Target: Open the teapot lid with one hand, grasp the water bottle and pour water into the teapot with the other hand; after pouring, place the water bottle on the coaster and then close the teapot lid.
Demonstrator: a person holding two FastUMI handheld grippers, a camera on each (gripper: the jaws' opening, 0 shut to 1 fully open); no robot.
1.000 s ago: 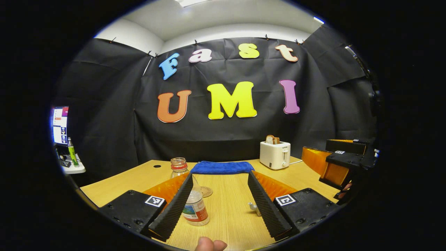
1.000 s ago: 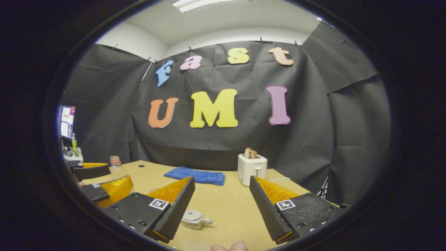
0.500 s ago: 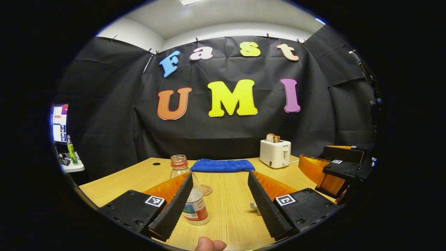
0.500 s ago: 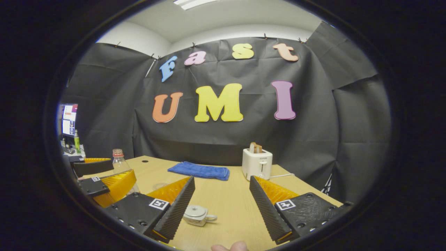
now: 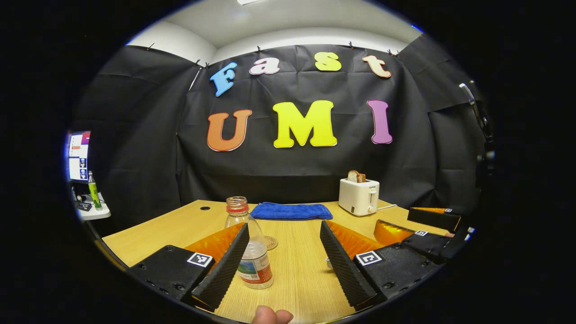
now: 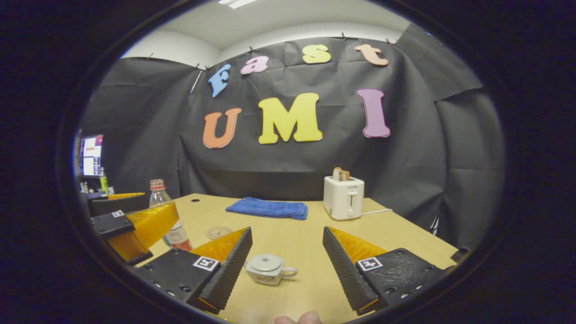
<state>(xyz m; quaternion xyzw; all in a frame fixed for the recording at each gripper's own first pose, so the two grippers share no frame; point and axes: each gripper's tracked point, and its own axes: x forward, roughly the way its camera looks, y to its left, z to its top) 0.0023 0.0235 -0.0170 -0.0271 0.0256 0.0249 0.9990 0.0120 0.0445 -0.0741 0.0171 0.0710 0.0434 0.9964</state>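
closing in: the right gripper (image 6: 285, 261), fingers spread, has dropped toward the teapot (image 6: 268, 269) now between them; the left gripper (image 5: 283, 256), also spread, nears the water bottle (image 5: 252, 252).

Bright even light from a ceiling panel (image 5: 247, 2) overhead, soft faint shadows on the pale tabletop (image 5: 292, 270), sharp focus mid-scene, strong fisheye bending at the rims, bluish fringing along the left edge, glowing monitor (image 5: 78, 155).
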